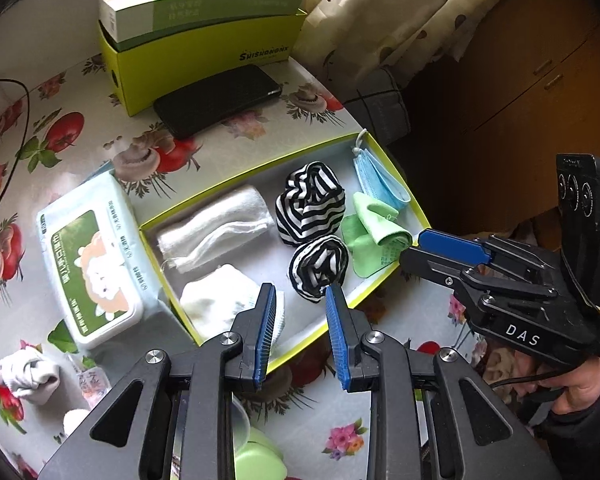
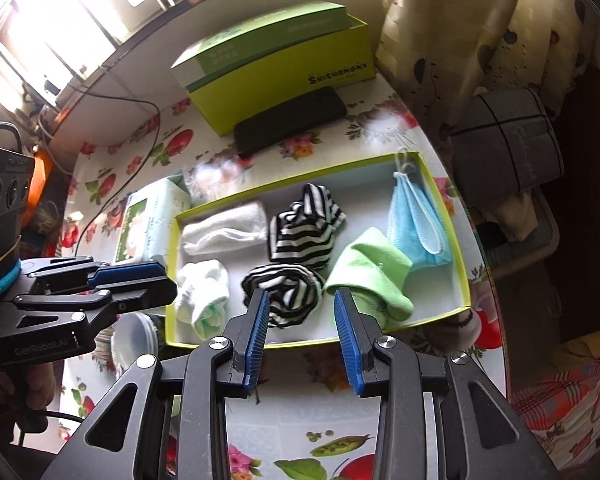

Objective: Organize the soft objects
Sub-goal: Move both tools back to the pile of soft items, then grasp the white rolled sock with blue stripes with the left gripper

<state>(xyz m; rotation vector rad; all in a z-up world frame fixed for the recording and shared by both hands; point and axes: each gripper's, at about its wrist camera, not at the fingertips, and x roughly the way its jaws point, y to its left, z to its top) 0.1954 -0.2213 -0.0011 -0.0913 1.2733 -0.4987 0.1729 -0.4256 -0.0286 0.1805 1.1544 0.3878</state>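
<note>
A shallow yellow-green tray [image 1: 256, 168] [image 2: 464, 280] holds a rolled white towel [image 1: 216, 228] [image 2: 224, 228], a white sock [image 1: 216, 300] [image 2: 202, 296], two black-and-white striped bundles [image 1: 312, 200] [image 1: 318, 266] [image 2: 304, 232] [image 2: 288, 296], a green cloth [image 1: 372, 232] [image 2: 372, 276] and a blue face mask [image 1: 380, 180] [image 2: 416, 224]. My left gripper [image 1: 300, 292] [image 2: 168, 280] hovers open over the tray's near edge by the small striped bundle, nothing between its pads. My right gripper [image 2: 302, 294] [image 1: 412, 250] is open and empty too, beside the green cloth.
A wet-wipes pack [image 1: 92, 264] [image 2: 148, 216] lies left of the tray. A knotted white sock [image 1: 24, 372] sits on the flowered tablecloth near left. A green box [image 1: 204, 40] [image 2: 284, 64] and a black phone [image 1: 216, 100] [image 2: 292, 120] are behind. A light green cup [image 1: 256, 456] stands below my left gripper.
</note>
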